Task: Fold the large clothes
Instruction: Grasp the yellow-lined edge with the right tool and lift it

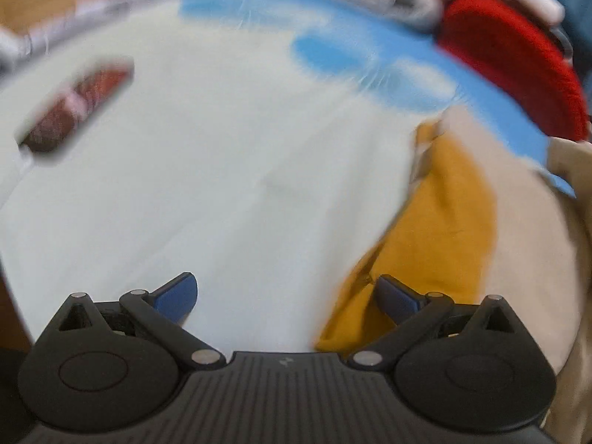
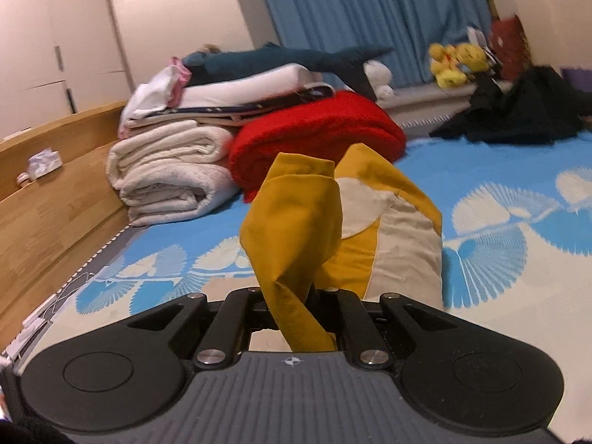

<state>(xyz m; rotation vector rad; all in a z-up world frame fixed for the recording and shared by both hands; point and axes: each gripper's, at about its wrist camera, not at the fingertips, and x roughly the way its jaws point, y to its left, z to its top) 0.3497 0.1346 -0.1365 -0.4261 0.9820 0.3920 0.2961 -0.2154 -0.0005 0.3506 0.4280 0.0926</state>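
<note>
A mustard-yellow and cream garment lies on a bed with a blue and white patterned cover. My right gripper is shut on a bunched yellow part of it and holds that part raised above the bed. The fingertips are hidden by the cloth. In the blurred left wrist view, the same garment lies to the right on the pale cover. My left gripper is open and empty just above the cover, its right finger at the garment's yellow edge.
A pile of folded white towels, a red blanket and stacked bedding stand at the bed's far left by a wooden bed frame. Dark clothes lie at the far right. Blue curtains and plush toys are behind. A reddish object lies left.
</note>
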